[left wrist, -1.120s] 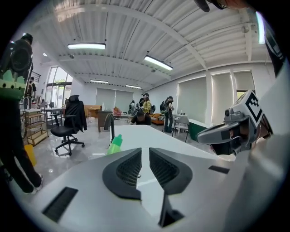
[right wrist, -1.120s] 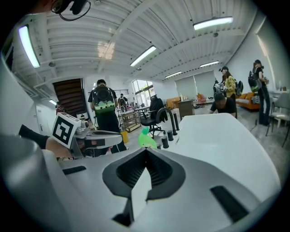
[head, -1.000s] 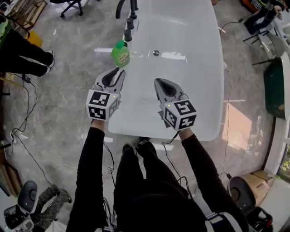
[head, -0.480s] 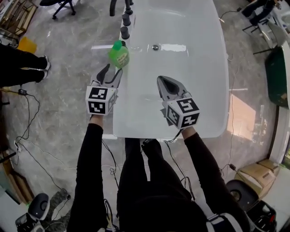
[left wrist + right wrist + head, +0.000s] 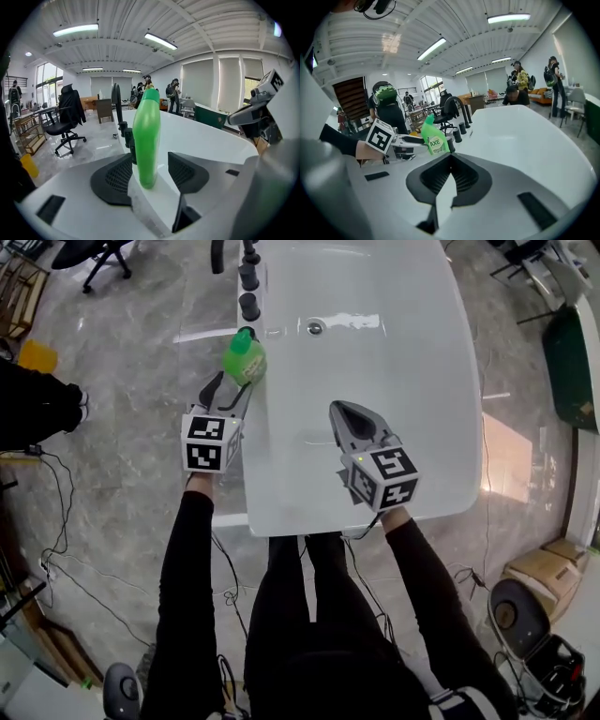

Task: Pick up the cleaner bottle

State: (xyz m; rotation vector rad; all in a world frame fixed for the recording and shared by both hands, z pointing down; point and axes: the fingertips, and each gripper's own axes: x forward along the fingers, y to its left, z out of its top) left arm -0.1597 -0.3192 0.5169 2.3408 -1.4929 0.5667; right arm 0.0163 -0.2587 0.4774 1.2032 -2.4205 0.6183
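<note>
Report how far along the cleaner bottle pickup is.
Done: the left tool is lined up on the green cleaner bottle, which stands on the white table between its jaws. In hand: those jaws have just been opening and stand wide, pads clear of the bottle. Left: close on it and lift. The right tool is shut and empty.

A long white glossy table (image 5: 394,381) with rounded corners carries a green cleaner bottle (image 5: 244,360) upright at its left edge, a row of dark cylinders (image 5: 249,307) farther along that edge, and a small round fitting (image 5: 315,328) far centre.
</note>
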